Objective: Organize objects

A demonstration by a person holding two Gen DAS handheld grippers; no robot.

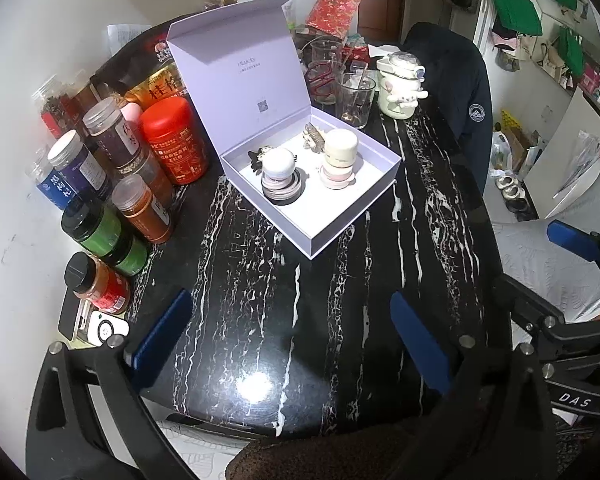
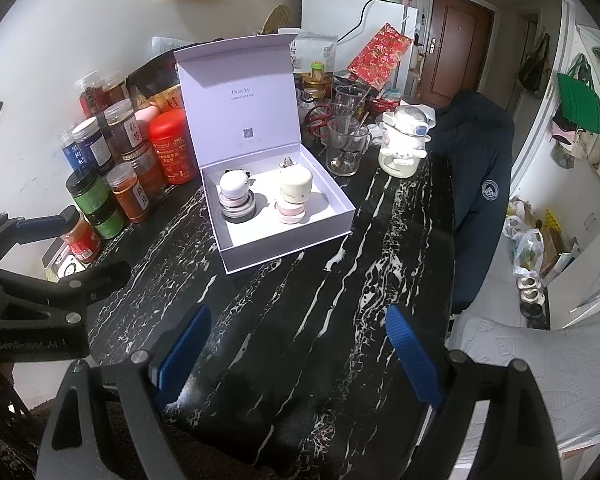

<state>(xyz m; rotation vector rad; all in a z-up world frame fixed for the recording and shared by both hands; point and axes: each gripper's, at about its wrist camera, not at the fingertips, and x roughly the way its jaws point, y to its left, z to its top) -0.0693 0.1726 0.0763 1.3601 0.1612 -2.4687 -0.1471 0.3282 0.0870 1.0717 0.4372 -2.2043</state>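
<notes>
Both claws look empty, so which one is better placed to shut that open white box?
Probably the left claw: the box lies straight ahead of it, lid upright. The right claw is also open but sits nearer the chair.

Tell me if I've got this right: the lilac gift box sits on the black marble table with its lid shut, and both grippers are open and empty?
Not quite: the lilac gift box has its lid standing open, as the right wrist view shows. It does sit on the black marble table, and the left gripper and right gripper are open and empty.
</notes>
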